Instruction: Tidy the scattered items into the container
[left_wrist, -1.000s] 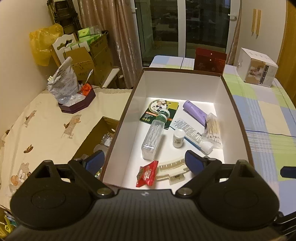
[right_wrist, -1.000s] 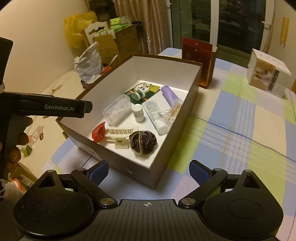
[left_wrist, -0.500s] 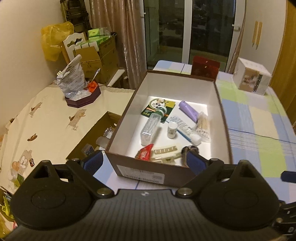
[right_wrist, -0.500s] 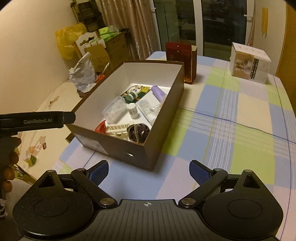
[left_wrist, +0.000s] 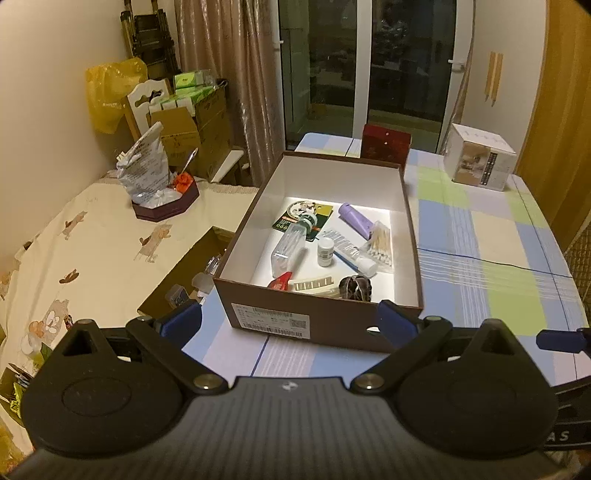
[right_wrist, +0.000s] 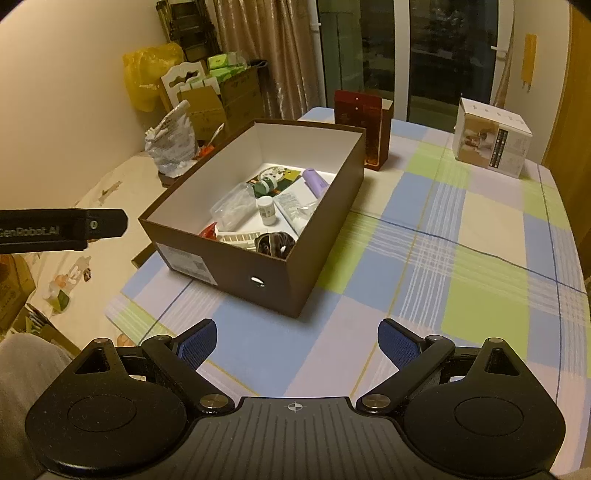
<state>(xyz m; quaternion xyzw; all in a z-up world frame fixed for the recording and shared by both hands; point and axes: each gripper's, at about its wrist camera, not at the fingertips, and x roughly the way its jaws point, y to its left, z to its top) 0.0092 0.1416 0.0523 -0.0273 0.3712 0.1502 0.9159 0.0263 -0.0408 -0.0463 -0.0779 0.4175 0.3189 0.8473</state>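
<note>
A brown cardboard box with a white inside stands on the checked tablecloth. Inside it lie a purple tube, a clear plastic case, a small white bottle, a bag of cotton swabs, a red packet, a cream hair clip and a dark scrunchie. My left gripper is open in front of the box's near wall, holding nothing. My right gripper is open over bare cloth, nearer than the box.
A dark red carton and a white printed box stand at the table's far side. Left of the table is a cream cloth surface with a foil bag in a dark tray. The left gripper's body shows at the right view's left edge.
Both grippers have pulled back and away from the box, which now looks smaller and farther off. Both stayed open and empty.
</note>
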